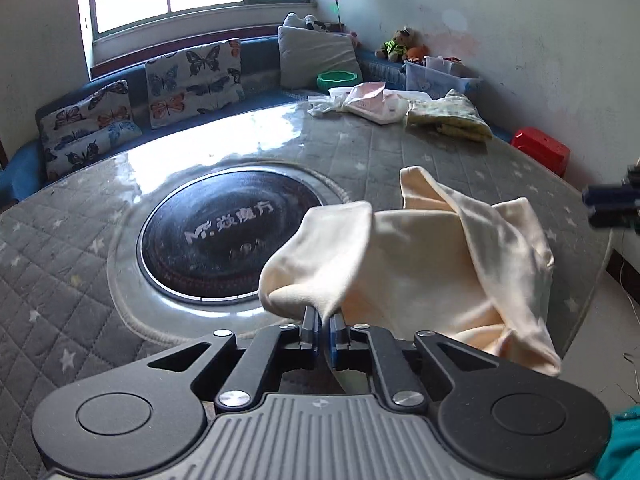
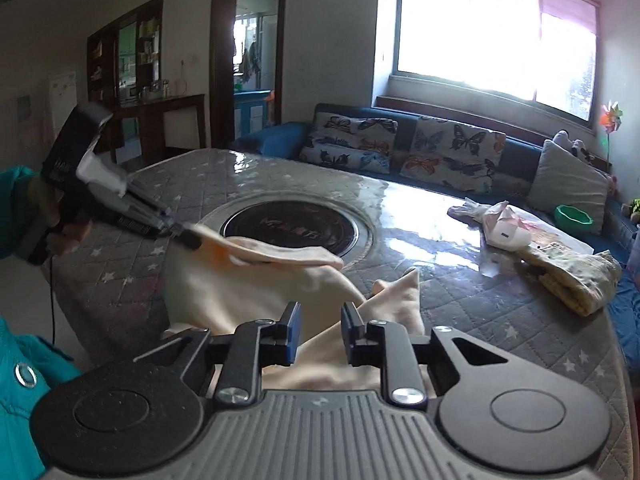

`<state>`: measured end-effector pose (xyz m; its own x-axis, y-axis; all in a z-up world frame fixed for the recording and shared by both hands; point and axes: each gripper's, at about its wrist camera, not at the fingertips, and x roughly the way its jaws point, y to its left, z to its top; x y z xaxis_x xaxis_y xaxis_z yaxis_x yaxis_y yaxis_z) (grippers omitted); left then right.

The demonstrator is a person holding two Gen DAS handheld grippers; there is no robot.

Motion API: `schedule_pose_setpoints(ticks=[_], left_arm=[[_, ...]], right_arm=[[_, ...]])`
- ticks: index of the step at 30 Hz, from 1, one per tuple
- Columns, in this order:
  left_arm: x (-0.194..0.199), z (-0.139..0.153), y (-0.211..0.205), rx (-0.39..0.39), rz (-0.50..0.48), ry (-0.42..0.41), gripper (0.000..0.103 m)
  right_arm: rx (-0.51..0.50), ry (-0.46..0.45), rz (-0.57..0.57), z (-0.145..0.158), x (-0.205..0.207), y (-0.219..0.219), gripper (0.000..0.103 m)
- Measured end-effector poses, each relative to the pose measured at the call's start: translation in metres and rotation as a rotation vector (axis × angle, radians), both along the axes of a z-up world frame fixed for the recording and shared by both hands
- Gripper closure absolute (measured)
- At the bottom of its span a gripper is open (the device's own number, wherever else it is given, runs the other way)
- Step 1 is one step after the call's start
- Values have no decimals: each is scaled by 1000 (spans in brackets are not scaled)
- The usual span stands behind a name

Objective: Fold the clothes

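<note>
Left gripper, jaws pressed together, pinching edge of soft cream garment; cloth draped, creased, hanging over near edge of quilted grey star-print table. Round black glossy inset at table centre. Right gripper, jaws spread, no pads pressing cloth beneath. Far right: folded yellow floral clothes, green scalloped bowl, clear plastic bin, contents unclear.

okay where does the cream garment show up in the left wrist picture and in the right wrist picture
Left wrist: the cream garment fills the centre-right, pinched in the left tongs.
Right wrist: it lies lower centre, its near part behind the open right tongs.
Shared landmark: the round black disc set in the table.
</note>
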<state>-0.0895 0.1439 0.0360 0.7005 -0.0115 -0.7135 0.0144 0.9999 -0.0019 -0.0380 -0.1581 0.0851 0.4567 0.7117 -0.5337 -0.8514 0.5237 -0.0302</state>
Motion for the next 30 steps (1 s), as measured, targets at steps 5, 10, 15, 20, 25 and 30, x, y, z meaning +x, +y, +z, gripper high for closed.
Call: schedule_pose_setpoints(ticks=[5, 10, 15, 20, 25, 30], left_arm=[[-2, 6, 7, 26, 23, -31, 82], [7, 7, 10, 51, 45, -44, 56], [24, 1, 15, 38, 87, -34, 48], [42, -3, 15, 16, 100, -34, 45], [68, -6, 10, 11, 92, -47, 42], [99, -5, 4, 18, 39, -71, 38]], right_arm=[[-14, 12, -81, -7, 40, 11, 68], [-31, 110, -198, -44, 105, 38, 62], [-42, 234, -264, -80, 157, 65, 62], [-73, 282, -281, -99, 176, 77, 67], [-33, 253, -232, -87, 161, 72, 98], [60, 193, -75, -47, 115, 56, 98]])
